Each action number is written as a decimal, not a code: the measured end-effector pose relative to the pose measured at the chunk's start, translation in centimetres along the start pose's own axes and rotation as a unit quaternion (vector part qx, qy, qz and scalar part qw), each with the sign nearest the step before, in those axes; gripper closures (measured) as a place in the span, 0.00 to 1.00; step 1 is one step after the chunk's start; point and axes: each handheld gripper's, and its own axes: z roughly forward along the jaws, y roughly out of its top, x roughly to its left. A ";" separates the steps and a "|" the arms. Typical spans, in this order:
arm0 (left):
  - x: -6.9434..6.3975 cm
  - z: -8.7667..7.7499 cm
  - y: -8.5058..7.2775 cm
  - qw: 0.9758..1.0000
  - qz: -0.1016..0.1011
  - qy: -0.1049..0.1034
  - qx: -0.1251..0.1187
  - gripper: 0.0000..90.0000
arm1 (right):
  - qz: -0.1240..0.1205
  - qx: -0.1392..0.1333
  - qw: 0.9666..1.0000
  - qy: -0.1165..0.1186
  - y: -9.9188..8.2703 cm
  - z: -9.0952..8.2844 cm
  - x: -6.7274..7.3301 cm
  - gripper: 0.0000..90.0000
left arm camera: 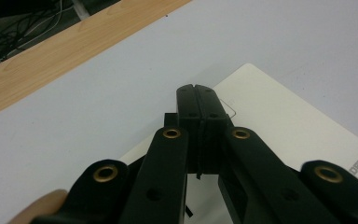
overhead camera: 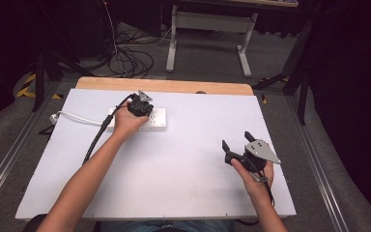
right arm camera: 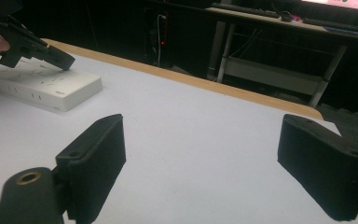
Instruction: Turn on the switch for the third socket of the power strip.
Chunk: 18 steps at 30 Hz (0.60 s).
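A: Item one, the white power strip (overhead camera: 155, 120)?
B: Lies flat on the white table (overhead camera: 174, 164), toward the far left part, near the wooden far edge (overhead camera: 164, 86). A white cord (overhead camera: 77, 117) runs from its left end toward the table's left side. Its top face carries rows of sockets, all bare of plugs as far as the right gripper view (right arm camera: 37, 84) shows. In the left gripper view (left arm camera: 289, 116) a grey maker's mark sits at one corner.

A: Item two, the left claw (overhead camera: 142, 107)?
B: Jaws pressed together, nothing between them. Held over the strip with the tips pointing down at a slant onto its top face; in the left gripper view (left arm camera: 199, 100) the tips lie at the strip's edge, touching or just above, I cannot tell which. The left hand (overhead camera: 125, 121) wraps the body, forearm stretched diagonally up the table, black cable (overhead camera: 96, 140) trailing beside it.

A: Item three, the right claw (overhead camera: 235, 140)?
B: Jaws spread wide, empty; seen in the right gripper view (right arm camera: 200, 168) with bare table between them. Held in the right hand (overhead camera: 253, 174) near the table's right front, well apart from the strip, pointing up-left toward it, grey plate on top.
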 end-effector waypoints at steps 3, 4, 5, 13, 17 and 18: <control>0.0 0.0 0.0 1.000 0.002 -0.001 -0.001 1.00 | -0.001 0.000 1.000 0.000 0.0 0.0 0.0 0.17; 0.1 0.0 -0.1 1.000 0.002 -0.002 -0.001 1.00 | -0.001 0.000 1.000 -0.001 0.0 0.0 0.0 0.17; 0.2 0.0 -0.1 1.000 0.002 -0.003 0.000 1.00 | -0.001 0.000 1.000 -0.001 0.0 0.0 0.0 0.17; 0.8 -0.1 -0.4 1.000 -0.001 0.003 0.008 1.00 | -0.001 -0.002 1.000 -0.002 0.1 -0.1 0.0 0.17; 0.8 -0.1 -0.4 1.000 -0.002 0.002 0.007 1.00 | -0.002 -0.002 1.000 0.000 0.1 0.0 0.0 0.17; 0.8 -0.1 -0.4 1.000 -0.001 0.003 0.007 1.00 | -0.002 -0.002 1.000 0.000 0.1 0.0 0.0 0.17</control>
